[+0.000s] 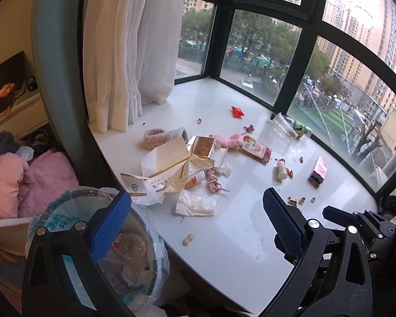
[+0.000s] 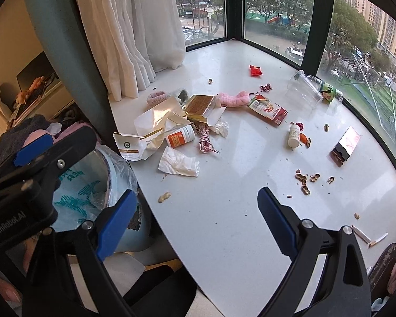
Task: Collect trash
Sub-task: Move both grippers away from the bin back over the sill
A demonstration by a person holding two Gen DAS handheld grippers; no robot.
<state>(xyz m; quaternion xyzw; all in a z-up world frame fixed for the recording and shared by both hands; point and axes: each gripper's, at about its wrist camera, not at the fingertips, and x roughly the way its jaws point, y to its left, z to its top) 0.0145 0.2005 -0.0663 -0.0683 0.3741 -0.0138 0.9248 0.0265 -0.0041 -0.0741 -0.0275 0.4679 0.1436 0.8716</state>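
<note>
Trash lies scattered on a white window ledge: torn paper bags, a crumpled tissue, an orange-label pill bottle, a red snack box, a small white bottle, peanut shells, a clear plastic cup and a red wrapper. A bin lined with a plastic bag stands at the ledge's left edge, with trash inside. My left gripper is open and empty, its left finger over the bin. My right gripper is open and empty above the ledge's near edge.
White curtains hang at the back left. Dark window frames ring the ledge. A small brown box lies right, cigarettes near right. Pink headbands and a string lie mid-ledge. Pink bedding is left.
</note>
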